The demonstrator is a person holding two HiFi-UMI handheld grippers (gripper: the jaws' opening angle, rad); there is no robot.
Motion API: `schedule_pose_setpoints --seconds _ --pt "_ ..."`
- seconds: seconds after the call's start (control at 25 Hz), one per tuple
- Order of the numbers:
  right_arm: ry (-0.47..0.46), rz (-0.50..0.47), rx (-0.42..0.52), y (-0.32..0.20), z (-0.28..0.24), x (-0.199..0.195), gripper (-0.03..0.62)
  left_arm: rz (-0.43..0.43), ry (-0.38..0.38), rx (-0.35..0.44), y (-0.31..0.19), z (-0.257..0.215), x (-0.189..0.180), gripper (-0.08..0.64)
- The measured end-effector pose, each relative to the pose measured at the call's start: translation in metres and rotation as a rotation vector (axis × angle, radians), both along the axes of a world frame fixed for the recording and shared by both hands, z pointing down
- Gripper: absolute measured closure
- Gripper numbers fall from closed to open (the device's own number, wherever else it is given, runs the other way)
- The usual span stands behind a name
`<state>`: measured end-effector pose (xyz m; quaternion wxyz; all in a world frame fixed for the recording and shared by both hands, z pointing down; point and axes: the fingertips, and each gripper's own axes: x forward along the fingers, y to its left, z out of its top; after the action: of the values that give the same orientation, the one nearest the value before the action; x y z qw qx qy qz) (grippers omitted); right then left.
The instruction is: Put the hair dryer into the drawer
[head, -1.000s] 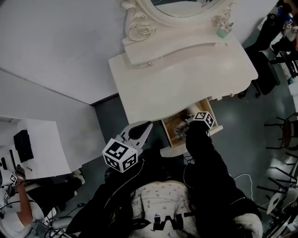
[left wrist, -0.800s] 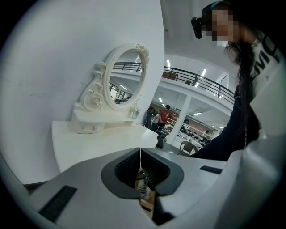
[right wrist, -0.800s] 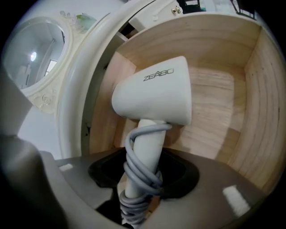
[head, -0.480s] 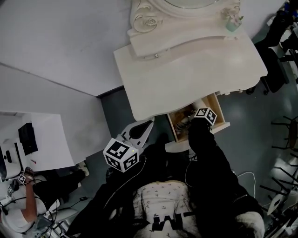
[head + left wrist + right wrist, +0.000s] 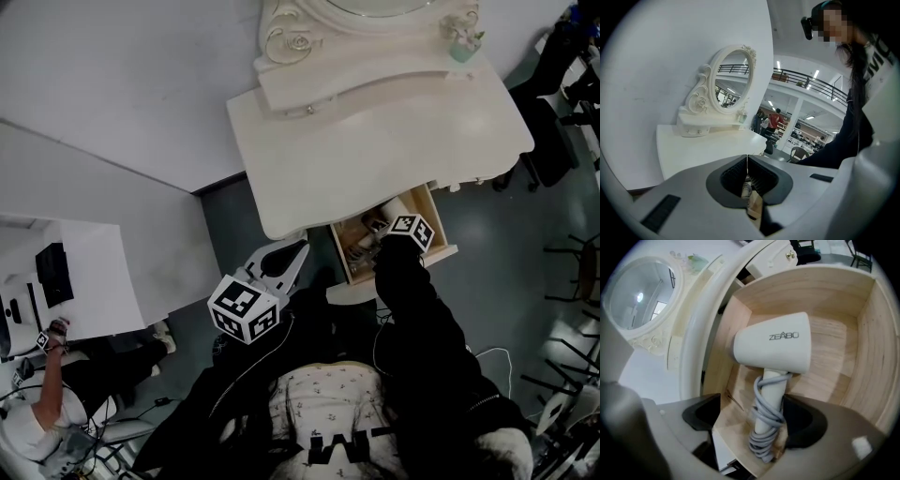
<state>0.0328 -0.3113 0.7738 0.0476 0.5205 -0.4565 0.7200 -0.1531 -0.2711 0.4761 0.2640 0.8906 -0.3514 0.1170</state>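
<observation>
Hair dryer [image 5: 773, 350] is lying inside the open drawer [image 5: 865, 357]. Right claw [image 5: 754, 420] has just been opening, jaws now sitting wide around its handle, not pressing. Left claw [image 5: 747, 174] is sitting closed, empty.

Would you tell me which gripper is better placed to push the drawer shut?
Probably right: the right gripper is at the open drawer, jaws just opened and loose around the hair dryer lying inside; the shut left gripper sits away from it.
</observation>
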Motion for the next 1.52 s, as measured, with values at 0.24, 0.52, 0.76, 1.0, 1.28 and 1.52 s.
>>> schedule_pose_setpoints --seconds 0.24,0.52,0.76,1.0,1.28,1.52 --pt "-0.121 0.005 0.093 0.001 -0.053 0.001 0.178 0.027 0.01 0.016 0.008 -0.005 0.022 0.56" --pt "-0.225 -0.103 0.348 0.0 -0.144 -0.009 0.181 0.068 0.019 0.032 0.016 -0.011 0.054 0.56" --pt "-0.246 -0.158 0.531 0.019 -0.207 -0.003 0.183 0.098 0.021 0.047 0.028 -0.016 0.087 0.56" --pt "-0.263 -0.198 0.644 0.048 -0.249 0.01 0.189 0.127 0.019 0.065 0.042 -0.022 0.117 0.56" --pt "-0.158 -0.276 0.736 0.08 -0.271 0.031 0.211 0.133 0.016 0.089 0.061 -0.028 0.141 0.56" --pt "-0.079 -0.367 0.794 0.106 -0.28 0.045 0.351 0.106 0.016 0.109 0.08 -0.033 0.159 0.56"
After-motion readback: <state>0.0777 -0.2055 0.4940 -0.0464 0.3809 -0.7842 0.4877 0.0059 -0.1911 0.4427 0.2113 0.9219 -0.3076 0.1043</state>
